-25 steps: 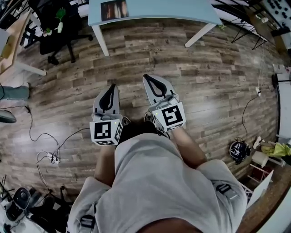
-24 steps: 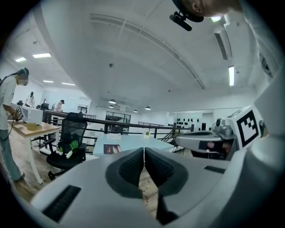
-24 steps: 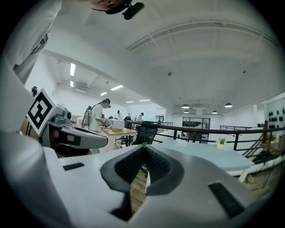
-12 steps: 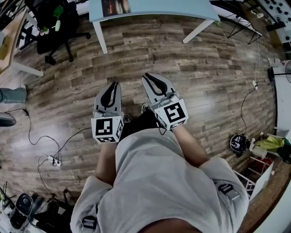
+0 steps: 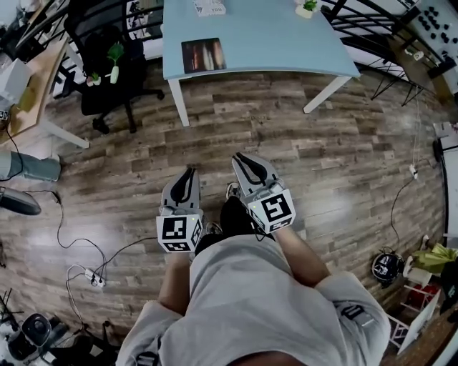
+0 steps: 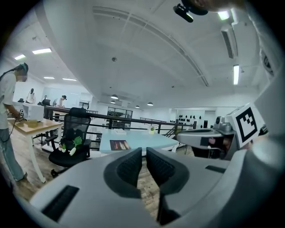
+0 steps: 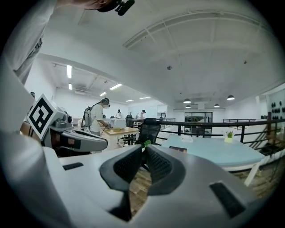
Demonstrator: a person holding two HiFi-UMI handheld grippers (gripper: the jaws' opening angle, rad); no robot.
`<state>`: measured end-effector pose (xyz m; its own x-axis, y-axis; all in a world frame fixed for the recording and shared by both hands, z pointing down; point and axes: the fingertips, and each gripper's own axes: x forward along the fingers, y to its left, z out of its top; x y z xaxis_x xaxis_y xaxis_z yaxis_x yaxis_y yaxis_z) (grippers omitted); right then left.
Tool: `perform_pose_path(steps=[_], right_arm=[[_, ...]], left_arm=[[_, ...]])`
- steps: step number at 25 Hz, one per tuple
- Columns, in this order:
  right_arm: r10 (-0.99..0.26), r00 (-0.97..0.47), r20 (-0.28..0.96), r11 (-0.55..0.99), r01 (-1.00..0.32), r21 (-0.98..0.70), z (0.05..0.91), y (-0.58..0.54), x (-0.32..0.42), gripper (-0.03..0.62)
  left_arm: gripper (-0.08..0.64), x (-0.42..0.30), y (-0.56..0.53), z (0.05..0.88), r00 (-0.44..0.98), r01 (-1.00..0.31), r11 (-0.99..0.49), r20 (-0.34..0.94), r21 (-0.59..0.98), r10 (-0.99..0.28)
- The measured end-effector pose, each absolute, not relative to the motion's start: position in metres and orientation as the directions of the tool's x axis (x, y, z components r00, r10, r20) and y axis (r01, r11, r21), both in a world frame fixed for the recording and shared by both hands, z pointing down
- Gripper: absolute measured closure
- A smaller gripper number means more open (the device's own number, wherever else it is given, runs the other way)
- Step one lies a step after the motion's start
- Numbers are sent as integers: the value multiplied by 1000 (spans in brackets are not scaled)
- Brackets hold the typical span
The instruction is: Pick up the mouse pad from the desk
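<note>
The mouse pad (image 5: 203,55) is a dark rectangle with a reddish picture. It lies near the front left corner of the light blue desk (image 5: 286,36), well ahead of me across the wooden floor. My left gripper (image 5: 187,172) and right gripper (image 5: 240,158) are side by side at waist height, pointing toward the desk and far short of it. In the left gripper view the mouse pad (image 6: 119,144) shows just above the left gripper (image 6: 144,153). In the right gripper view the mouse pad (image 7: 178,149) lies right of the right gripper (image 7: 144,149). Both jaw pairs stand slightly apart with nothing between them.
A black office chair (image 5: 107,64) with a green toy stands left of the desk, beside a wooden table (image 5: 28,93). Cables and a power strip (image 5: 89,275) lie on the floor at left. A small plant (image 5: 308,6) sits at the desk's far side. People (image 6: 6,120) stand at left.
The desk and mouse pad have come further into the head view. Both grippers sit lower in the picture, and their jaws have parted a little.
</note>
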<state>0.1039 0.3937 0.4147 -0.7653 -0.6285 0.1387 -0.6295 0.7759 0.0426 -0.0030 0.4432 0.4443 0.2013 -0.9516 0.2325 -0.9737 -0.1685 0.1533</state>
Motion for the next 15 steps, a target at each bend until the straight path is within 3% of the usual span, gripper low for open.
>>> perform_pose_path(steps=[15], right_arm=[[-653,-746,130,750,-661,-23,418,231,141,552]], left_arm=[[517,15,281,447,216,-973,-182,280,144,-935]])
